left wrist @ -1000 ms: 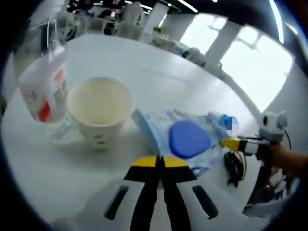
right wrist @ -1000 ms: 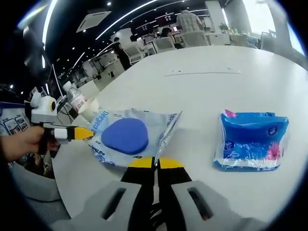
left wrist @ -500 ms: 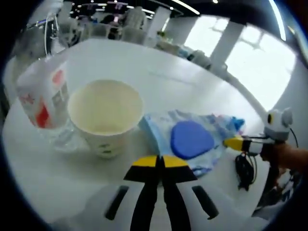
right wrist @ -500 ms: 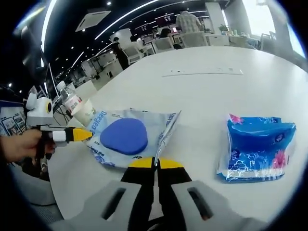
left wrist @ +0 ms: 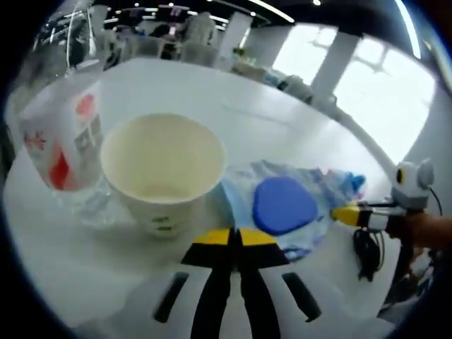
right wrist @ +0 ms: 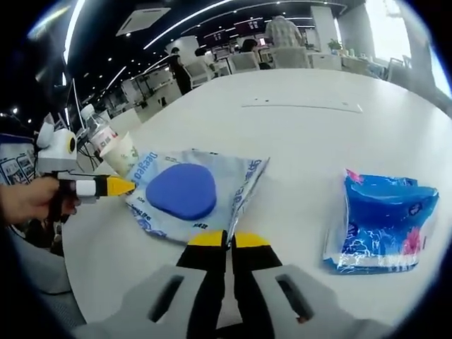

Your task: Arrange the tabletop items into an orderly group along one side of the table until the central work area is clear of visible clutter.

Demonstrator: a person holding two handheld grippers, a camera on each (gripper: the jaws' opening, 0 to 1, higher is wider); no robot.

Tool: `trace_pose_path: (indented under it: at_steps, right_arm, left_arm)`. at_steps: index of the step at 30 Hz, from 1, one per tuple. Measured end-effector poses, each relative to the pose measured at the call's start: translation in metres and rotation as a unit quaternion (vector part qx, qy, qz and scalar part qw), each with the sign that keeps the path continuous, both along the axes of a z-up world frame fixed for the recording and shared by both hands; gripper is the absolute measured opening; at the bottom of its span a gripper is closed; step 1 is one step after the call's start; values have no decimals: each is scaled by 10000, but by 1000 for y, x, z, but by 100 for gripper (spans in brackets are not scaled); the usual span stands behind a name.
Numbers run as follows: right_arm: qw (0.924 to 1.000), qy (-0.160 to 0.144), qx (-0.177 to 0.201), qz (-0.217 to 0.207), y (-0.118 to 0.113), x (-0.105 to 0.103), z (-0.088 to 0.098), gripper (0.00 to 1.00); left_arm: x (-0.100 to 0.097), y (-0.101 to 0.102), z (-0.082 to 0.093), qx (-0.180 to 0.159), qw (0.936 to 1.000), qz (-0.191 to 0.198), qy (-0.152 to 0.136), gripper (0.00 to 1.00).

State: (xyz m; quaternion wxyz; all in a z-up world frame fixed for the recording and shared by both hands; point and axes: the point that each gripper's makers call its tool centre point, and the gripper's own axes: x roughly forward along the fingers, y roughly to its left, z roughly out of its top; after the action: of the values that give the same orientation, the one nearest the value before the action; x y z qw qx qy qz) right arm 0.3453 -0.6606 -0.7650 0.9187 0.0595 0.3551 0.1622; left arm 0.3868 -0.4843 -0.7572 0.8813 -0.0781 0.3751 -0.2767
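A clear packet with a blue oval pad (right wrist: 182, 192) lies on the white table (right wrist: 304, 134). My right gripper (right wrist: 227, 239) is shut, pinching the packet's near edge. My left gripper (right wrist: 127, 186), held by a hand, comes in from the left with its yellow tip on the packet's other edge. In the left gripper view the same packet (left wrist: 284, 205) lies just past my shut left gripper (left wrist: 229, 236), its edge at the jaw tips. The right gripper (left wrist: 345, 214) touches its far side. A paper cup (left wrist: 164, 169) stands upright close by on the left, with a water bottle (left wrist: 60, 138) behind it.
A blue tissue pack (right wrist: 381, 219) lies to the right of the packet, apart from it. A thin strip (right wrist: 302, 106) lies farther out on the table. Chairs, desks and people are beyond the table's far edge. The table edge runs near the cup (right wrist: 121, 157) and bottle.
Both grippers and the packet have shifted together toward the cup, which now looks larger and closer in the left gripper view. The tissue pack has fallen farther to the right of the packet.
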Motion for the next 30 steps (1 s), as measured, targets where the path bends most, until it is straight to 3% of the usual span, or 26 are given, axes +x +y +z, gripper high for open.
trace_pose_path:
  at_steps: [10,15,23,30]
  right_arm:
    - [9997,-6,-206,128,2,-2,0,1]
    - [9996,3,-249,147,1,-3,0,2]
    - [9996,20,-265,69,0,-4,-1,2]
    - [9997,48,-237,5,0,-6,-1,3]
  left_arm:
    - [2,0,0,43,10000,-24,-55,1]
    - [0,2,1,-124,9998,88,157,2]
    - [-8,8,2,16,9997,50,219,14]
    - [-26,15,6,312,9992,-229,119,22]
